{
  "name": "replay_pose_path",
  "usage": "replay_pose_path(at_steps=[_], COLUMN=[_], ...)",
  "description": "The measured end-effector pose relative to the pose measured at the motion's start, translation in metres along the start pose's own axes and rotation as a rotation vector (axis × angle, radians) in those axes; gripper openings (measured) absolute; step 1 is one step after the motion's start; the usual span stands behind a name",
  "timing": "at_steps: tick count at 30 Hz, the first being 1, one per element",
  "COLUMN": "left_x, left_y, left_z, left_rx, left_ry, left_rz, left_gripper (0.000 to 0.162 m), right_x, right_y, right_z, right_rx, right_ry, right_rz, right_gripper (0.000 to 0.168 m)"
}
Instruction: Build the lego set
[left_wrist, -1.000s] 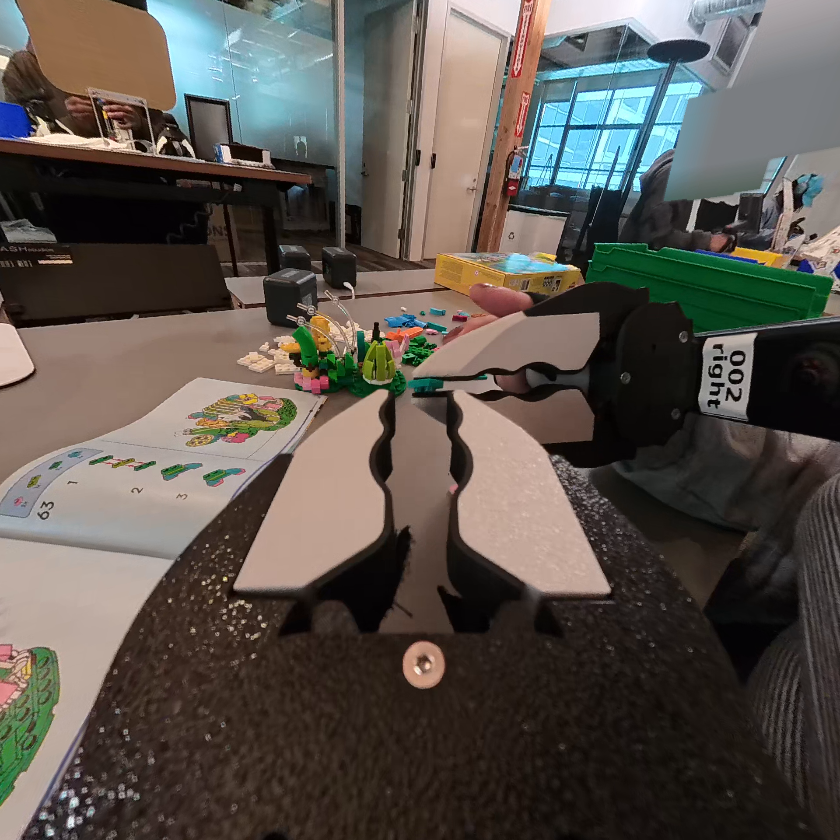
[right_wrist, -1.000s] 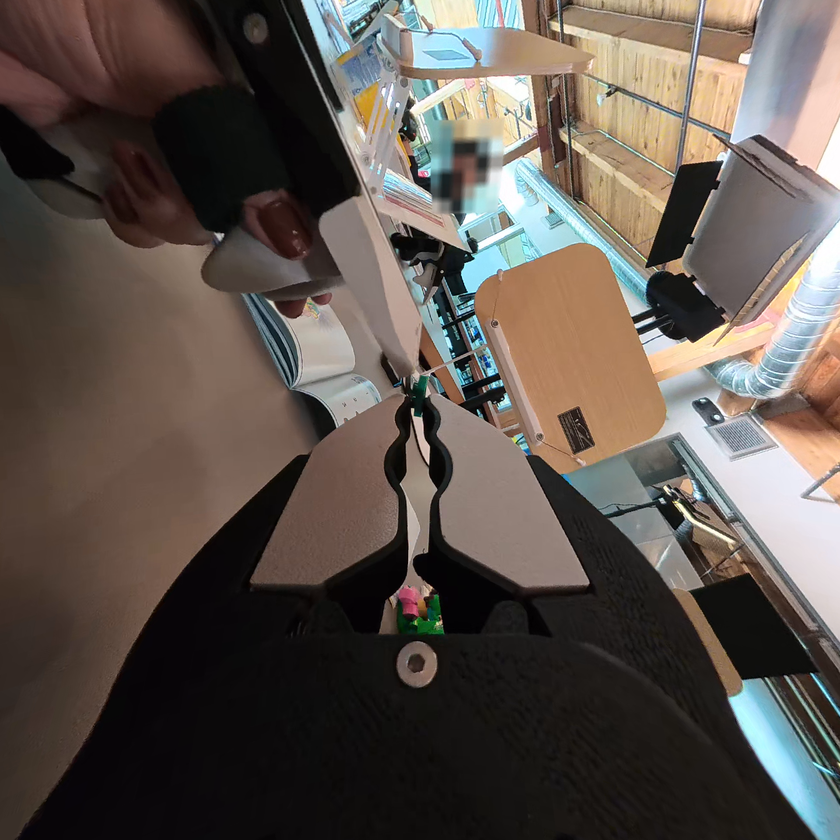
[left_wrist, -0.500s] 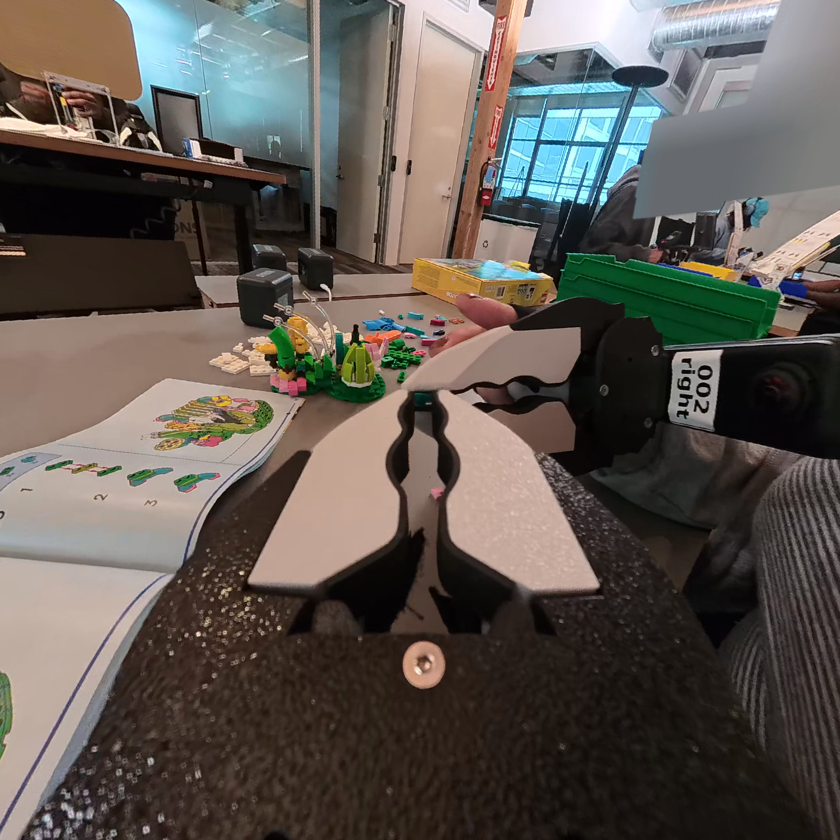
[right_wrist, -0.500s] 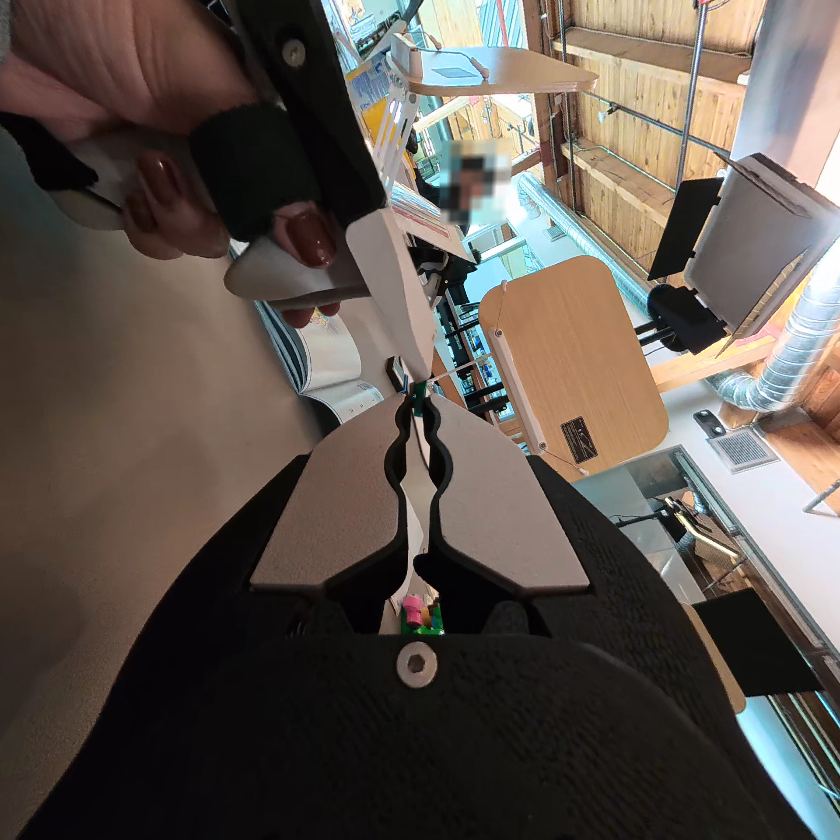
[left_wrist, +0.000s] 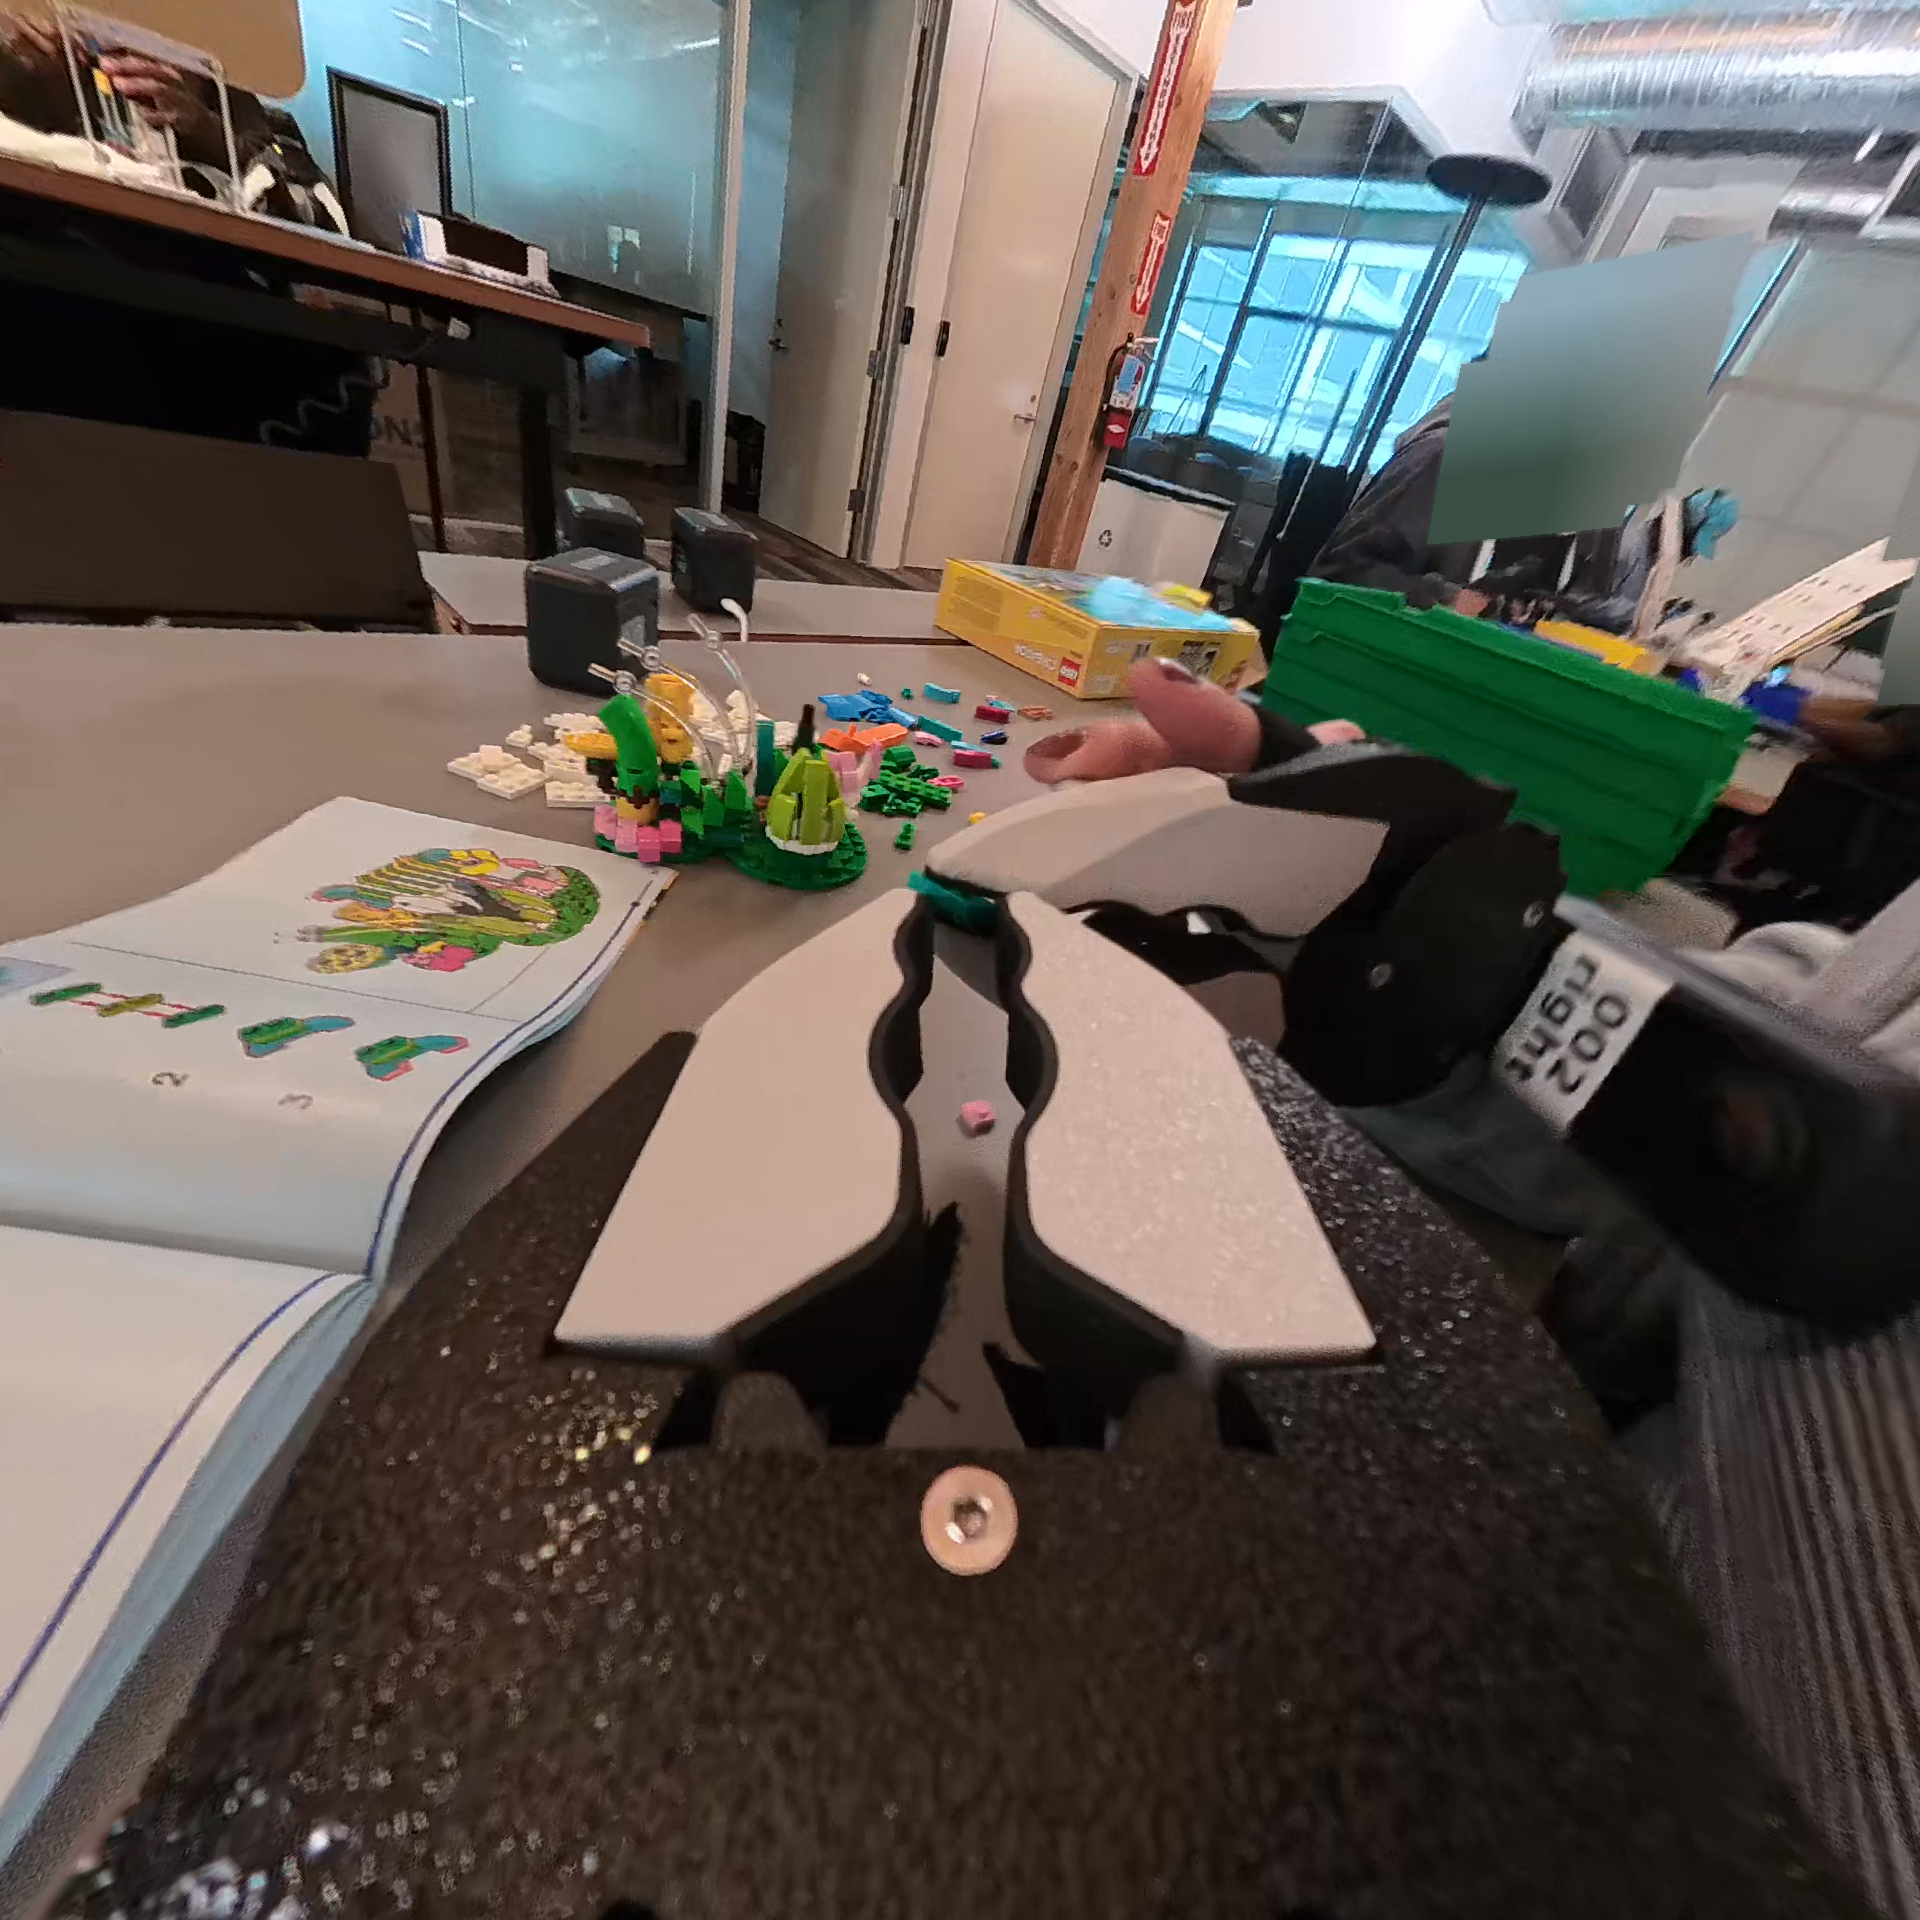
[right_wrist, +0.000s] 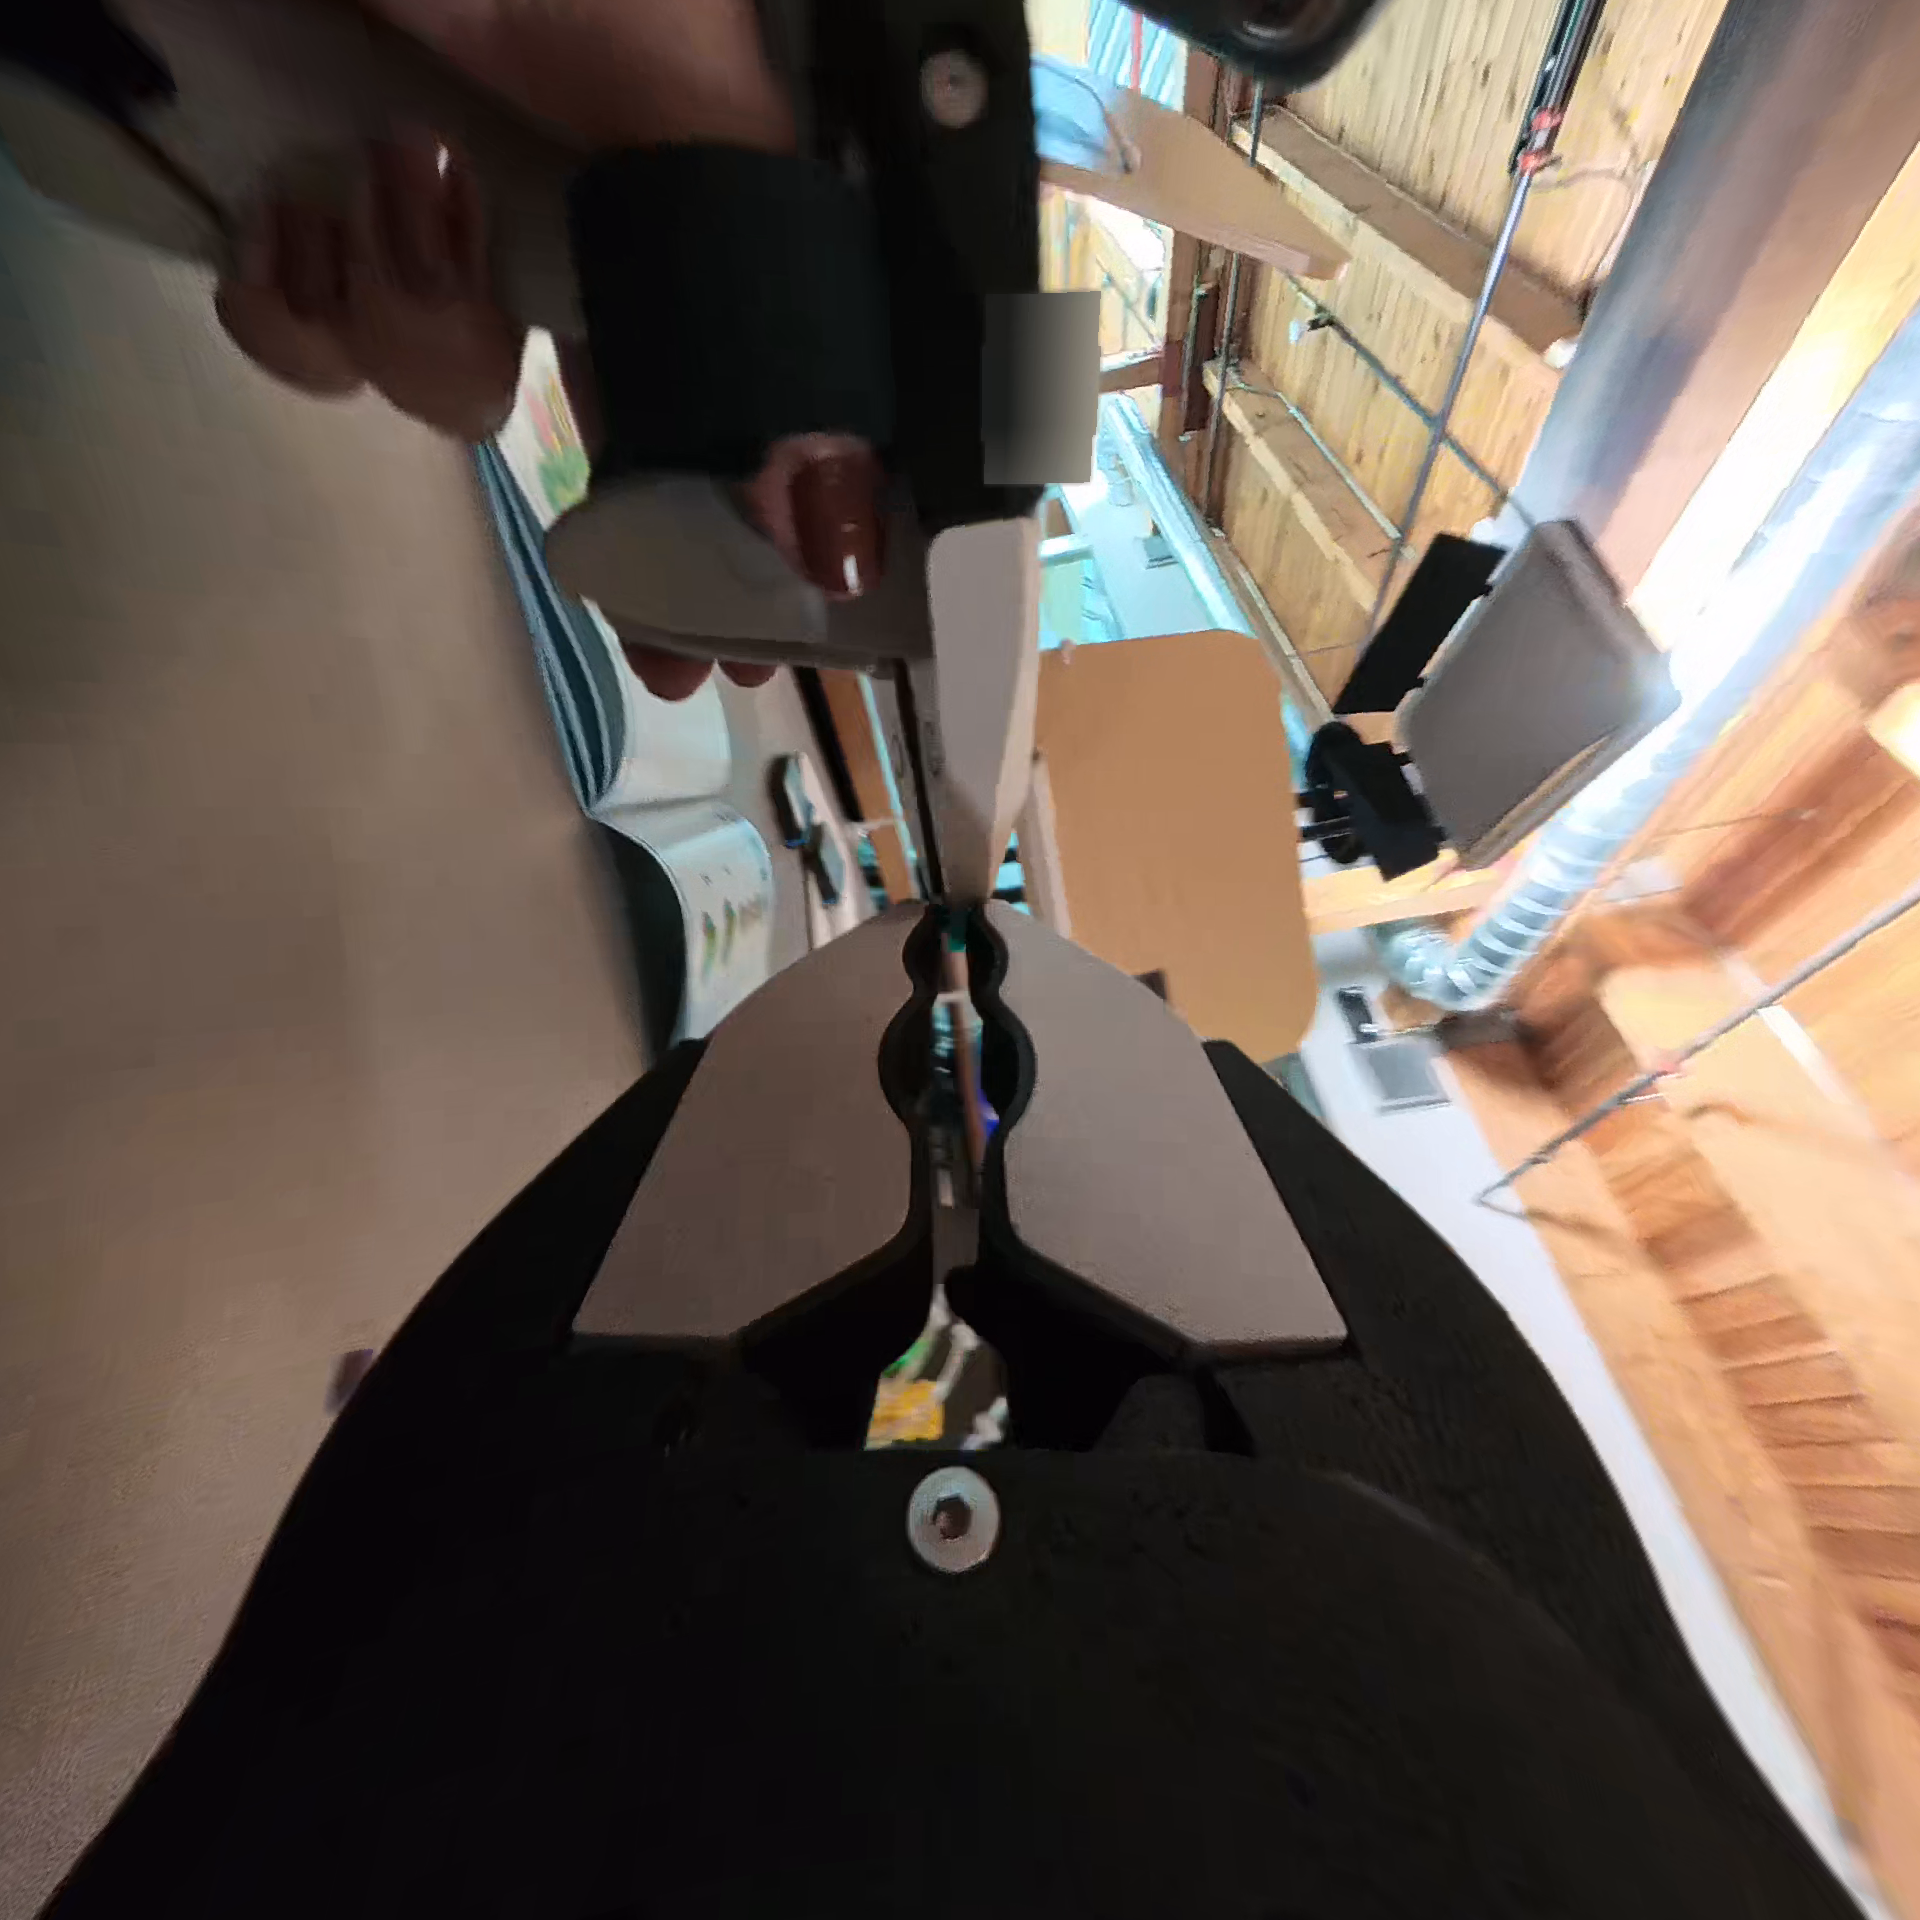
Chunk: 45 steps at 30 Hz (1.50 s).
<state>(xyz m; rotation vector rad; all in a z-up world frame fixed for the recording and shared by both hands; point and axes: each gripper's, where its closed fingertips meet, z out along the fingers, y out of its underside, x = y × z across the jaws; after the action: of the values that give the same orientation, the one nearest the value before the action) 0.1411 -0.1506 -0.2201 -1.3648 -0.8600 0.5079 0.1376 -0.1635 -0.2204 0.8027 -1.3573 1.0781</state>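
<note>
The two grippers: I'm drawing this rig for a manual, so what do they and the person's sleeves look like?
Each gripper, left gripper and right gripper, has a speckled black body, one silver screw, and two pale grey fingers with wavy black inner pads. A white label wraps the right one. Sleeve: grey ribbed knit.

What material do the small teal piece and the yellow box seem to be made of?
The teal piece, pinched between the tips of both tongs, looks like hard moulded plastic with a smooth finish and crisp edges. The yellow box appears to be printed cardboard, judging by its flat panels and sharp folded corners; whether it is glossy is hard to tell.
</note>
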Motion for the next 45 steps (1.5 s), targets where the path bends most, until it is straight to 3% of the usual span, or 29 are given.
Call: replay_pose_path(at_steps=[12,25,36,41,45], left_x=[0.0,-0.004,-0.005,-0.009,-0.008], left_y=[-0.006,-0.001,-0.003,-0.002,0.004], left_z=[0.0,0.0,-0.003,-0.009,-0.014], left_rx=[0.07,0.048,0.019,-0.057,-0.121], left_ry=[0.131,0.112,0.051,-0.042,-0.081], left_rz=[-0.404,-0.472,-0.226,0.214,0.553], left_gripper=[0.01,0.004,0.003,0.003,0.003], right_x=[0.007,0.005,0.014,0.01,-0.001], right_y=[-0.001,-0.002,0.013,0.025,-0.003], right_z=[0.0,0.002,0.001,0.0,-0.008], right_rx=[-0.048,-0.082,-0.103,-0.1,0.078], right_ry=[0.083,0.105,0.086,-0.034,-0.285], right_rz=[-0.231,-0.369,-0.001,0.354,0.731], right_gripper=[0.003,0.005,0.009,0.009,0.012])
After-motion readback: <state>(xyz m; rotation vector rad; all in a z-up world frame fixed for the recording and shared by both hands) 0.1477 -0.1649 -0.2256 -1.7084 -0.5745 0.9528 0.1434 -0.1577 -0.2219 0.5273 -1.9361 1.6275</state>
